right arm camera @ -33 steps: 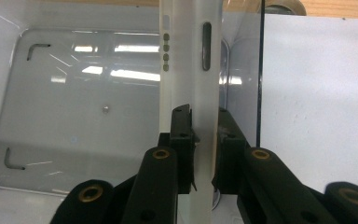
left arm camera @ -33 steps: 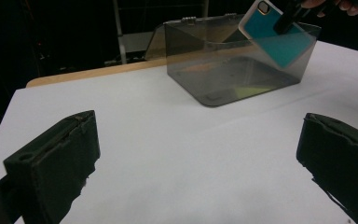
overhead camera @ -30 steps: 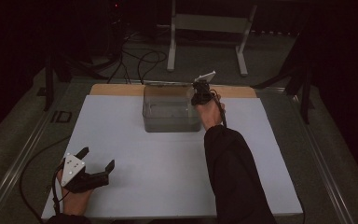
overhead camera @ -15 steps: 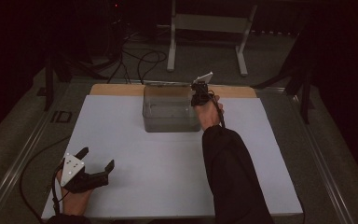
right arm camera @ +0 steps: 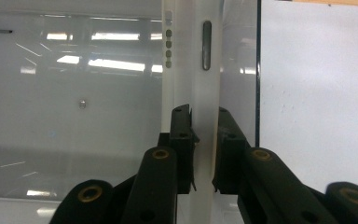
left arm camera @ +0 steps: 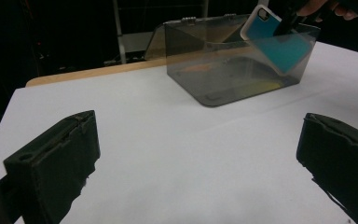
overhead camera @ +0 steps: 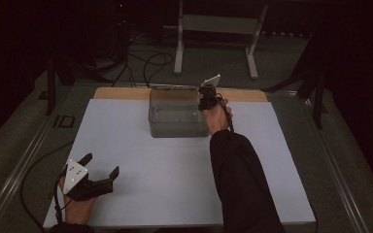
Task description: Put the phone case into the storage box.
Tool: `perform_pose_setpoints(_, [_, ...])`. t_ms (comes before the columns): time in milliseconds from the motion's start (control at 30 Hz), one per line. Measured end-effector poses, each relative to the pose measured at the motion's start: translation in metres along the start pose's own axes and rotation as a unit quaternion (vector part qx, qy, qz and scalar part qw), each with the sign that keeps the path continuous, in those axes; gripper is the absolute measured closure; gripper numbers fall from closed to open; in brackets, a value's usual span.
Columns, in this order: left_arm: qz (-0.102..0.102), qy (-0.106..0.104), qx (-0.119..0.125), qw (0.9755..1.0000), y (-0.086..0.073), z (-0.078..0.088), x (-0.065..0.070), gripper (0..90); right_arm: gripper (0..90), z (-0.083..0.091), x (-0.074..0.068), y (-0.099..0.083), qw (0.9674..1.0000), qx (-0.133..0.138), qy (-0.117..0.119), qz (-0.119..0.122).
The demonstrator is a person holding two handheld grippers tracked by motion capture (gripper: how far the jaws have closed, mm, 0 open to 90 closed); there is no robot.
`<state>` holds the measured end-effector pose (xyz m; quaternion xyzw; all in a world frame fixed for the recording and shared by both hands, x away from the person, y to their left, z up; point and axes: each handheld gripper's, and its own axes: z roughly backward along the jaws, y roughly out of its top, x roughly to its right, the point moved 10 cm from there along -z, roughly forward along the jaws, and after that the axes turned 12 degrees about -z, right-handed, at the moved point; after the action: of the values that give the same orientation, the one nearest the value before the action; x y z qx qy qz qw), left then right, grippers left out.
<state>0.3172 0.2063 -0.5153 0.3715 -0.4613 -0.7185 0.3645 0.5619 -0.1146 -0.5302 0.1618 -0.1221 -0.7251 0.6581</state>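
Phone case point(right arm camera: 192, 70), white-rimmed and teal-backed, sits clamped edge-on in my right gripper point(right arm camera: 204, 149), tilted over the right wall of the clear plastic box point(overhead camera: 177, 112). My left gripper point(overhead camera: 99, 170) rests jaws apart near the table's point(overhead camera: 175, 184) front edge, bare white surface between.

The white tabletop point(overhead camera: 175, 174) lies bare between the left gripper point(overhead camera: 100, 166) and the clear plastic box point(overhead camera: 175, 114), an open lane. The box stands at the far middle; its right wall is blocked by the right gripper point(overhead camera: 207, 99) clamping a phone case point(left arm camera: 272, 39) over the rim.
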Motion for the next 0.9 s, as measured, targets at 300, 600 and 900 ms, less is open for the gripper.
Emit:
perform_pose_setpoints(300, [0.000,0.000,0.001,1.0000,0.0000,0.0006,-0.0005,0.2,80.8,-0.0042,-0.0002,-0.0014,0.9999,-0.008,-0.007,-0.001])
perform_pose_setpoints(600, [0.000,0.001,0.001,1.0000,0.0001,0.0009,-0.0007,0.2,80.3,-0.0051,-0.0009,-0.0018,0.9998,-0.008,-0.020,0.002])
perform_pose_setpoints(900, [0.001,0.001,0.001,1.0000,-0.0002,0.0009,-0.0007,0.2,79.5,-0.0081,-0.0014,-0.0047,0.9995,-0.014,-0.026,0.005])
